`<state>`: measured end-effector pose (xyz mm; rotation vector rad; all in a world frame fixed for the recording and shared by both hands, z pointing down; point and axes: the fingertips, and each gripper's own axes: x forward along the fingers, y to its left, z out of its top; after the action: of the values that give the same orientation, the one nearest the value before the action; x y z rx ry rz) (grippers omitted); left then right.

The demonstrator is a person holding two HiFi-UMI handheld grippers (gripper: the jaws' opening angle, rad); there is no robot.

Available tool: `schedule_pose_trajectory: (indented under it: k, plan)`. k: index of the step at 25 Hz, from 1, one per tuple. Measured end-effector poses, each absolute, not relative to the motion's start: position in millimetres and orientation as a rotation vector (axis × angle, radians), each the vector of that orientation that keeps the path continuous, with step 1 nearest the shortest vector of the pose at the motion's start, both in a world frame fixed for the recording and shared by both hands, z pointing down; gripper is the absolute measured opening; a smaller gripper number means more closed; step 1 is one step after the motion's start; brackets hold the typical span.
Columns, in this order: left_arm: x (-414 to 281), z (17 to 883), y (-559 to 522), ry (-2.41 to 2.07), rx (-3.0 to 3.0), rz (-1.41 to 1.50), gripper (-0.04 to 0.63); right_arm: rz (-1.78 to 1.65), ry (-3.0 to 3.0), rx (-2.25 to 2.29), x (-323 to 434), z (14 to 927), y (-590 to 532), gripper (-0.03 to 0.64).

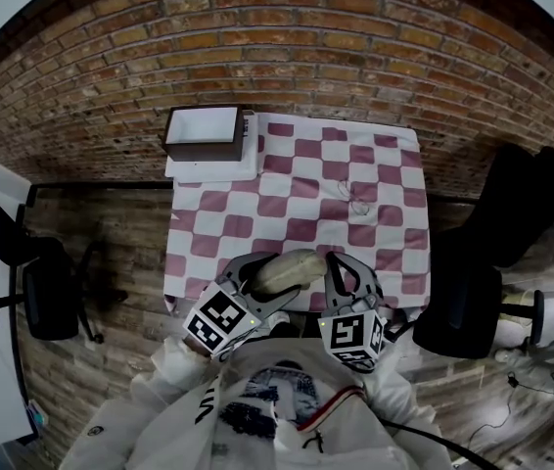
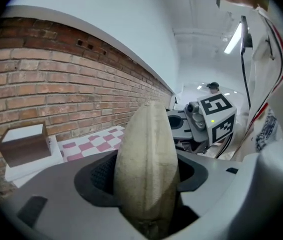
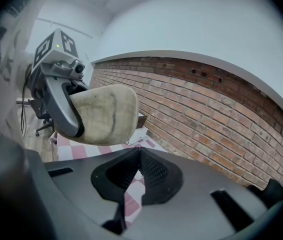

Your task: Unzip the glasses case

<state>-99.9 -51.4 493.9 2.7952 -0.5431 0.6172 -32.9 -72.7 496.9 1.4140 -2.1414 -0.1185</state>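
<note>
- Holding the glasses case (image 1: 287, 270): left gripper (image 2: 145, 176), jaws clamped on its sides, aloft over the table's near edge.
- Right gripper (image 3: 139, 153): jaws pressed together, tips just beside the case's end.
- Checked cloth (image 1: 297, 179): ahead of both tongs; box (image 1: 204, 133) at its far-left corner, brick wall (image 1: 355, 57) beyond.

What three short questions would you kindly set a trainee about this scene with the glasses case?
1. True or false: the glasses case lies flat on the checked cloth.
2. Which gripper clamps the case? A. left gripper B. right gripper C. neither
3. Fill in: the right gripper's jaws are ____.
Key: 1 false, it is held up in the air; 2 A; 3 shut.
</note>
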Motion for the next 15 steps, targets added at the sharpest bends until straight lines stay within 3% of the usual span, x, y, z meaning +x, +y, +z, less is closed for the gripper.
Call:
schedule_pose_trajectory:
  k: [15]
  plan:
    - [-110, 484, -71, -0.447, 2.912, 1.045, 0.29, -0.414, -2.02, 1.366, -44, 490, -86, 0.017]
